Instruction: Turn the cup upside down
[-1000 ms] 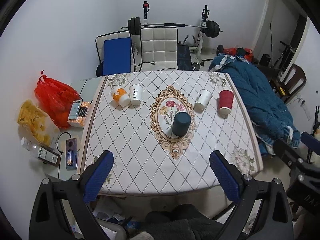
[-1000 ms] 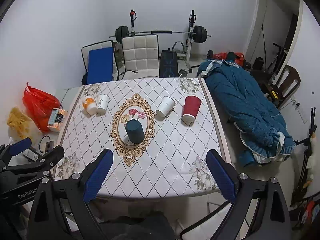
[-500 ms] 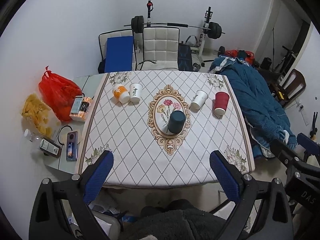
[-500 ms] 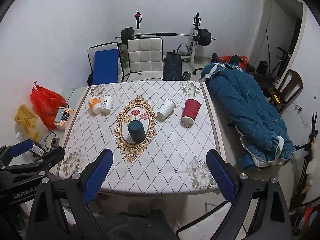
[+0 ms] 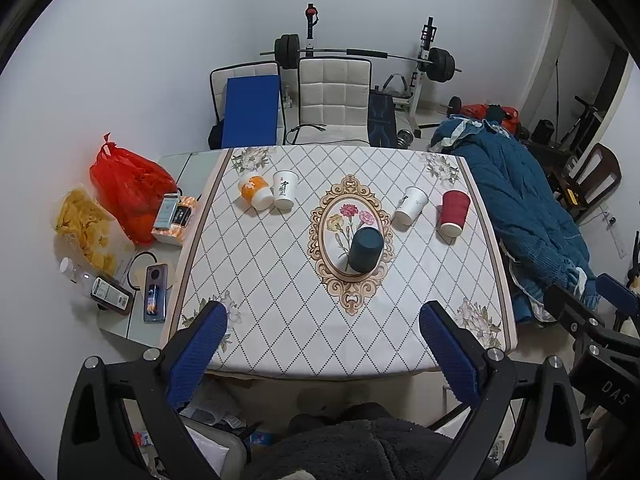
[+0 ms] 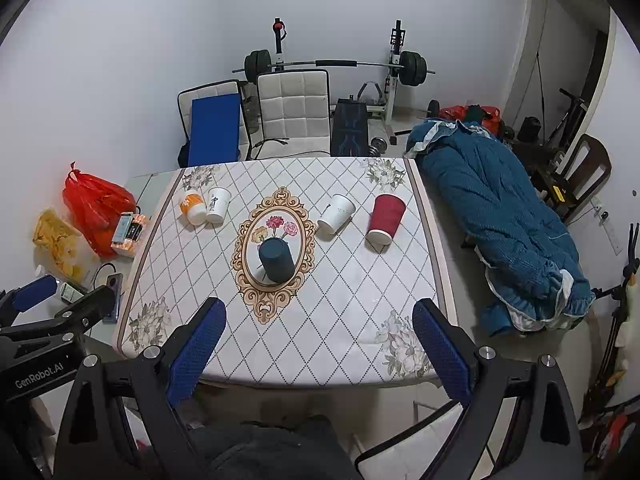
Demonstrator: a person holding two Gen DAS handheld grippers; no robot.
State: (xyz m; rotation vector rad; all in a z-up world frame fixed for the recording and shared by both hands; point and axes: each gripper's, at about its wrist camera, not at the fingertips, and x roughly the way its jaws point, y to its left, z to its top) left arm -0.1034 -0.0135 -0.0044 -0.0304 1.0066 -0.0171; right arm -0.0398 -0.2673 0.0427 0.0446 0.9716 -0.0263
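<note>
A dark blue cup [image 5: 365,249] stands upside down on the flower medallion at the middle of the table [image 5: 280,320]; it also shows in the right wrist view [image 6: 276,260]. A red cup [image 5: 454,213] and a white cup [image 5: 411,205] stand upside down at the right. An orange-and-white cup [image 5: 253,191] and a white printed cup [image 5: 284,189] stand upside down at the far left. My left gripper [image 5: 324,344] is open and empty, above the table's near edge. My right gripper [image 6: 320,340] is open and empty, likewise held back from the cups.
A red plastic bag [image 5: 128,188], a bag of chips [image 5: 86,224], a phone [image 5: 155,293] and a bottle [image 5: 96,284] lie on a side surface left of the table. Chairs [image 5: 334,100] and a barbell rack stand behind. A blue quilt [image 5: 520,208] lies at the right.
Both grippers have drawn back and up from the table, so the table and cups look smaller and farther. The cups have not moved.
</note>
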